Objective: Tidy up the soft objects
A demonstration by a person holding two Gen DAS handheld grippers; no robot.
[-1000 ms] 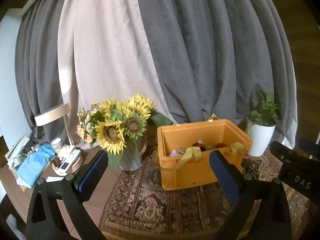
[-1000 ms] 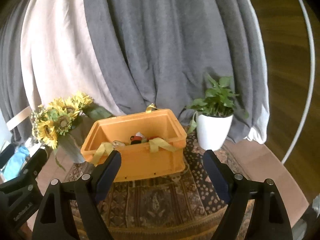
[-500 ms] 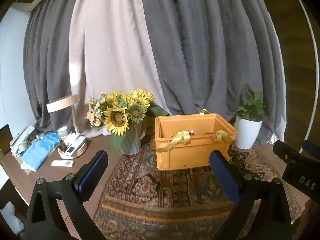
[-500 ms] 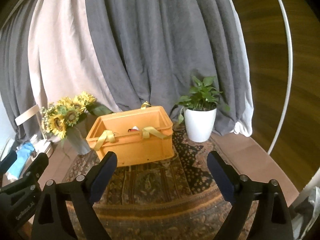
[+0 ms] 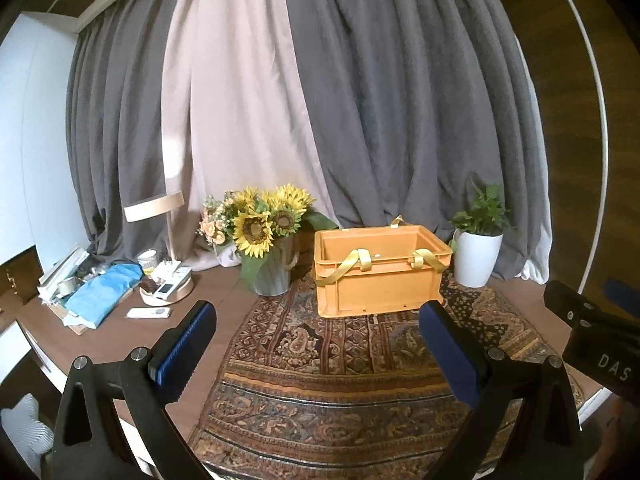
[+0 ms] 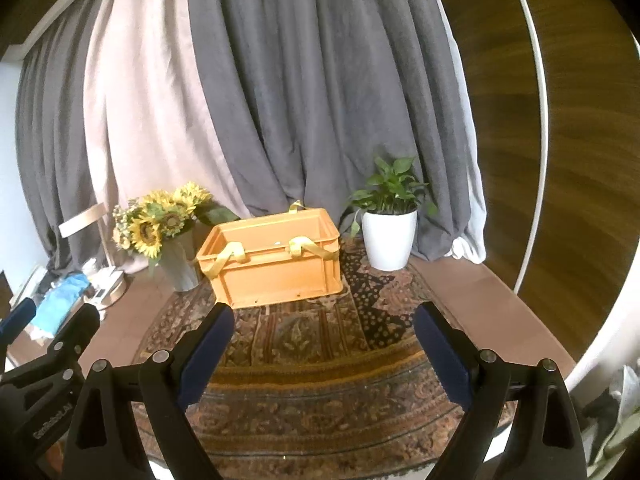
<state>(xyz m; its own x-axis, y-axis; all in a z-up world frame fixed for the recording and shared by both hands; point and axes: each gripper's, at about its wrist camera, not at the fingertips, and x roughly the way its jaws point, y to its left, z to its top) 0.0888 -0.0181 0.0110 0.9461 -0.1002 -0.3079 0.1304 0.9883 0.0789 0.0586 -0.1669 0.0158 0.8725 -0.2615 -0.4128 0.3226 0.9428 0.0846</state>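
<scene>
An orange plastic crate (image 5: 380, 276) with yellow ribbon handles (image 5: 352, 264) sits on a patterned rug (image 5: 340, 380) that covers a brown table (image 5: 216, 292). The crate's contents cannot be made out from either view. A vase of sunflowers (image 5: 264, 228) stands just left of the crate, and a leafy plant in a white pot (image 5: 478, 260) stands just right of it. Grey and beige curtains (image 5: 320, 100) hang behind. At the table's left end lie a blue cloth (image 5: 104, 294), a remote control (image 5: 149, 313) and a round tray (image 5: 170, 288) of small items.

The left gripper (image 5: 316, 332) hovers over the rug, well short of the crate, jaws spread wide and holding nothing. The right gripper (image 6: 320, 334) hovers beside it, jaws also wide apart and empty.
</scene>
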